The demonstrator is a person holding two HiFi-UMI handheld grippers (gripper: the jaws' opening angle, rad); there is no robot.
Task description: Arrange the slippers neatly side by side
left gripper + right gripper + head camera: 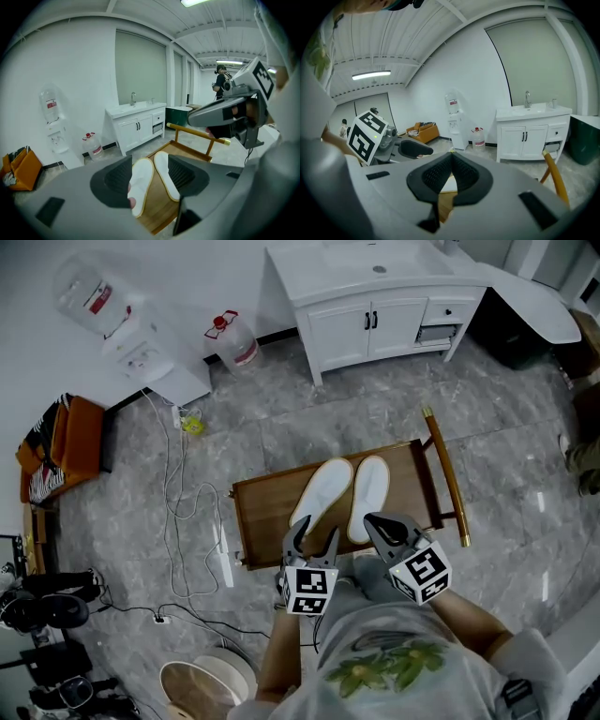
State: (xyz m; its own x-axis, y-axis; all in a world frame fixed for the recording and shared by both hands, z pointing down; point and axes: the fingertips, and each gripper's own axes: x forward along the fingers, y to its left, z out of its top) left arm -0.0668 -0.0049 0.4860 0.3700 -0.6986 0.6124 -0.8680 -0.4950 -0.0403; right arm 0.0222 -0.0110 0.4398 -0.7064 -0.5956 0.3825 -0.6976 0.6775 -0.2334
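The white cabinet (375,306) with its sink stands against the far wall, clear of our work. Nearer us, the low wooden tray (267,512) sits on the marble floor, and its raised rim keeps what lies inside from sliding off. It holds only the two slippers. The left slipper (323,491) and the right slipper (367,498) lie flat, side by side, toes pointing away from us. The left one leans slightly towards its mate, so we judge the pair nearly tidy. Our left gripper (149,176) hovers over the tray's near edge, jaws spread and holding nothing. Our right gripper (451,171) is clenched tip to tip, empty.
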